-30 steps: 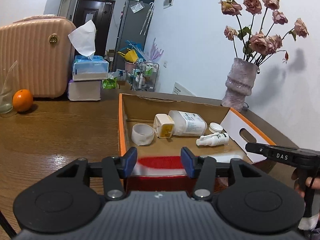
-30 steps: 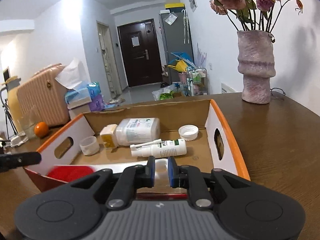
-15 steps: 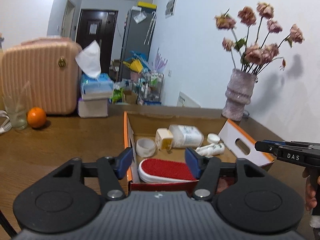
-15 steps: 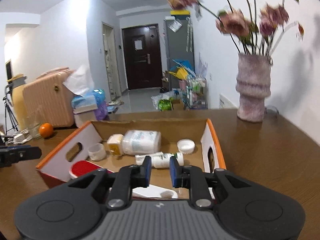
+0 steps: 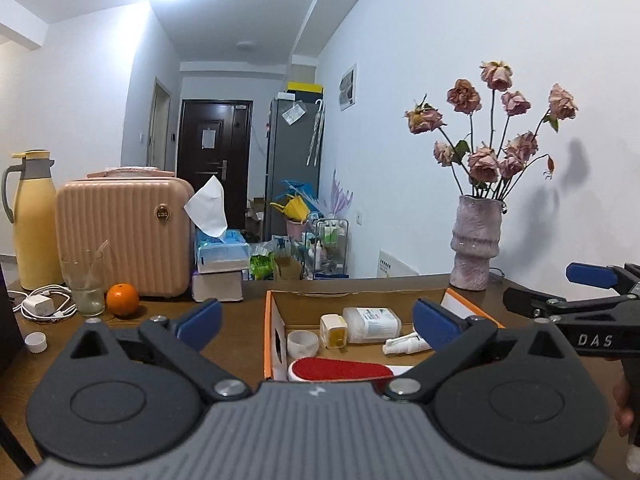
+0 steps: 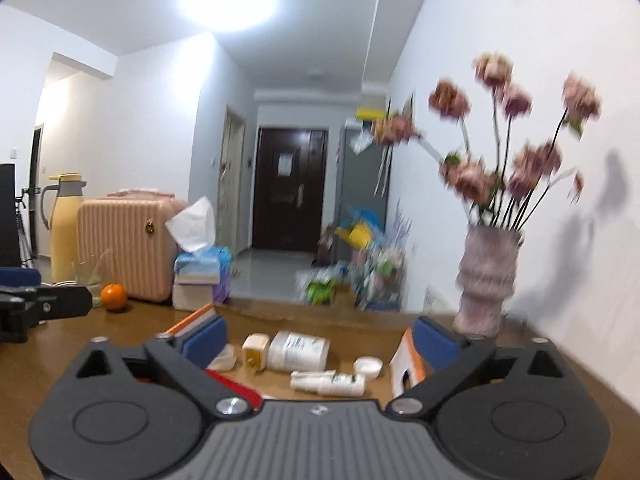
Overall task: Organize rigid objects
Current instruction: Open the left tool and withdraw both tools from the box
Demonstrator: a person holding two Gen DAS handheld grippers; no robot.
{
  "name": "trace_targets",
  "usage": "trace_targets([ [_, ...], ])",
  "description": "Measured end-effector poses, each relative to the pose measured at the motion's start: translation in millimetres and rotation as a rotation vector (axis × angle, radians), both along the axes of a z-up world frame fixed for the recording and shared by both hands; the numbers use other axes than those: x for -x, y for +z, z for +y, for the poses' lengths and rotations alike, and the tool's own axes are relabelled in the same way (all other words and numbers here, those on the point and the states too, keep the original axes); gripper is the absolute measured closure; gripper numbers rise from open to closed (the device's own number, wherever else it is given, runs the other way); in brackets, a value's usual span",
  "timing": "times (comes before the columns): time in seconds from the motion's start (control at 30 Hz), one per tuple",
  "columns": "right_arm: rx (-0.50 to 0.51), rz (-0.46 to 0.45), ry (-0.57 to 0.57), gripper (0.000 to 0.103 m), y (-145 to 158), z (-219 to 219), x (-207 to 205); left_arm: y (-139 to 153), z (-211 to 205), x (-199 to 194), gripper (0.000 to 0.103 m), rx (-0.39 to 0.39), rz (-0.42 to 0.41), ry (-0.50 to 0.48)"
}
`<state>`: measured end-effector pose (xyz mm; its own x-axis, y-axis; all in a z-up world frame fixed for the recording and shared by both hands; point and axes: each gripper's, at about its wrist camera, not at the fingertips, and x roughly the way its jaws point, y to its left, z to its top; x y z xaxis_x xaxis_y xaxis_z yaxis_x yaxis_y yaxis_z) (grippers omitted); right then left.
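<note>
Bottles, cup and red brush (image 5: 340,369) are seen lying in the cardboard box (image 5: 269,332). Left gripper (image 5: 316,320) and right gripper (image 6: 320,336) are opening wide, nothing pinched; one cap (image 5: 36,342) is left out, far left

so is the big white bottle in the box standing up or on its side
On its side. The big white bottle lies flat on the floor of the cardboard box, its label facing up, its end against the yellow-and-white cap.

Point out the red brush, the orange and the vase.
red brush (image 5: 340,369), left wrist view, middle of its red bristle face.
orange (image 5: 122,299), left wrist view, centre of the fruit.
vase (image 5: 475,242), left wrist view, middle of its ridged body.
</note>
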<state>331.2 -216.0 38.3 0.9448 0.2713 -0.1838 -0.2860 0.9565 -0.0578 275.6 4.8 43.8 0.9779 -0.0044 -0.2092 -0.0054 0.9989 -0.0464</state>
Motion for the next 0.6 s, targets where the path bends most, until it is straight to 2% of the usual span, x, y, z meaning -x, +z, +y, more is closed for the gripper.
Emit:
trace_targets([
  [0.47,-0.014,0.004,0.024,0.0,-14.2,3.9,47.9,-4.6,-3.7,40.4,0.0,0.013,-0.03,0.007],
  [0.6,-0.038,0.02,0.017,0.0,-17.6,-0.9,63.1,-8.1,-6.1,67.3,0.0,-0.001,-0.053,-0.002],
])
